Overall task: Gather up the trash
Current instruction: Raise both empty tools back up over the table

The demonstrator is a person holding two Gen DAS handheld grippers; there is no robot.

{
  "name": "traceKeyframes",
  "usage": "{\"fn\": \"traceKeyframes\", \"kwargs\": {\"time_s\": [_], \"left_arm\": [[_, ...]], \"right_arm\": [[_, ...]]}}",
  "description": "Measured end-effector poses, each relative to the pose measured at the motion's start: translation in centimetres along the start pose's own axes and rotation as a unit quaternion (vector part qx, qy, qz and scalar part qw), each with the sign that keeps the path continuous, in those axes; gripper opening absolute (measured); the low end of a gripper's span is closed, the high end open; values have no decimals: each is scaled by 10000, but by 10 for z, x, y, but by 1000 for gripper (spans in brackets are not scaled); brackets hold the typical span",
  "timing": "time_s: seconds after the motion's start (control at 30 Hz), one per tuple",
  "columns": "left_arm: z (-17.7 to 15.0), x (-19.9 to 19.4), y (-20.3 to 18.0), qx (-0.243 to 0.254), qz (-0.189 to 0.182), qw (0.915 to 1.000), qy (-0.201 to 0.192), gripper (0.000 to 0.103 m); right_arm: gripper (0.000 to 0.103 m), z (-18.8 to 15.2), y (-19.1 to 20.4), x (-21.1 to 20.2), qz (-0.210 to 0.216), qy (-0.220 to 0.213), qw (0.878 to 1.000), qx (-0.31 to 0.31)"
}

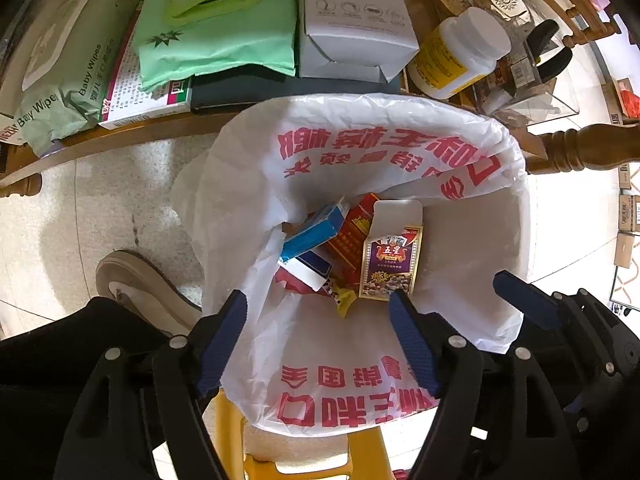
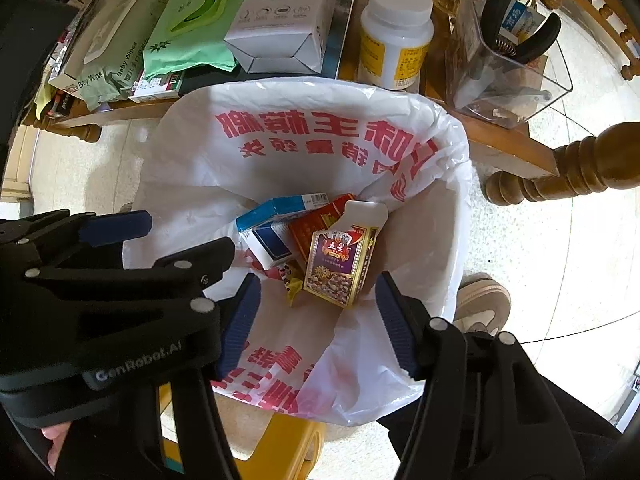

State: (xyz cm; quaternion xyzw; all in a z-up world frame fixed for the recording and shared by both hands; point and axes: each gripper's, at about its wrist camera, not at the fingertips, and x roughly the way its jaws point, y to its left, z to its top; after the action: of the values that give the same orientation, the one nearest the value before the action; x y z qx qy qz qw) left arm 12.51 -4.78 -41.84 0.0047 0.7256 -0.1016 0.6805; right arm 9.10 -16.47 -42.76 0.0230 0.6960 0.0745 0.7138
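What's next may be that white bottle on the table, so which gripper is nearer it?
Right. The right gripper hangs open over the bag's side just below the white bottle; the left gripper hangs alongside, offset toward the baby wipes, farther from it.

The blue box [image 1: 314,230] and red box [image 1: 352,236] in the white bag [image 1: 460,240] lay partly under the purple card box [image 1: 390,262]. A yellow wrapper [image 1: 345,300] showed only a corner. Fine print on the white bottle [image 2: 394,36] was too small to read. The baby wipes pack [image 1: 52,92] was cut off at the frame's edge.
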Motion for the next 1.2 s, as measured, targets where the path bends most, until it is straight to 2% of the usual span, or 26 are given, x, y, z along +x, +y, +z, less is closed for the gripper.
{"fn": "traceKeyframes", "kwargs": {"time_s": [0.13,0.3,0.37,0.5,0.6,0.7,0.77,0.83,0.93,1.03,1.1,1.2], "left_arm": [[-4,-6,0,-12,40,10000,-49,75],[-24,-20,5,-35,182,9997,126,77],[-33,-32,6,-32,174,9997,146,77],[-62,-80,11,30,83,9999,-107,79],[-87,-130,17,258,300,9990,-192,81],[-95,-178,19,417,510,9977,-139,85],[-92,-209,22,416,519,9976,-197,85],[-83,-258,20,409,733,9949,-558,85],[-65,-314,12,501,961,9894,-968,91],[-42,-369,5,366,847,9878,-1251,91],[-30,-396,-2,365,700,9868,-1412,91],[-8,-432,-15,269,938,9801,-1731,92]], "right_arm": [[59,-3,2,-6,3,-60,10000,-42],[62,-19,9,-22,110,-3,9998,-170],[67,-29,15,-40,80,-45,9993,-352],[80,-48,24,-92,149,-324,9967,-731],[84,-61,26,-143,303,-565,9934,-952],[88,-59,20,-200,550,-701,9905,-1044],[89,-46,12,-242,628,-848,9894,-994],[92,-28,5,-282,629,-1052,9878,-961],[93,7,-1,-337,317,-1344,9861,-920],[93,44,-5,-374,208,-1444,9857,-838],[93,71,-9,-394,401,-1409,9869,-672],[93,99,-13,-412,441,-1485,9870,-427]]}}
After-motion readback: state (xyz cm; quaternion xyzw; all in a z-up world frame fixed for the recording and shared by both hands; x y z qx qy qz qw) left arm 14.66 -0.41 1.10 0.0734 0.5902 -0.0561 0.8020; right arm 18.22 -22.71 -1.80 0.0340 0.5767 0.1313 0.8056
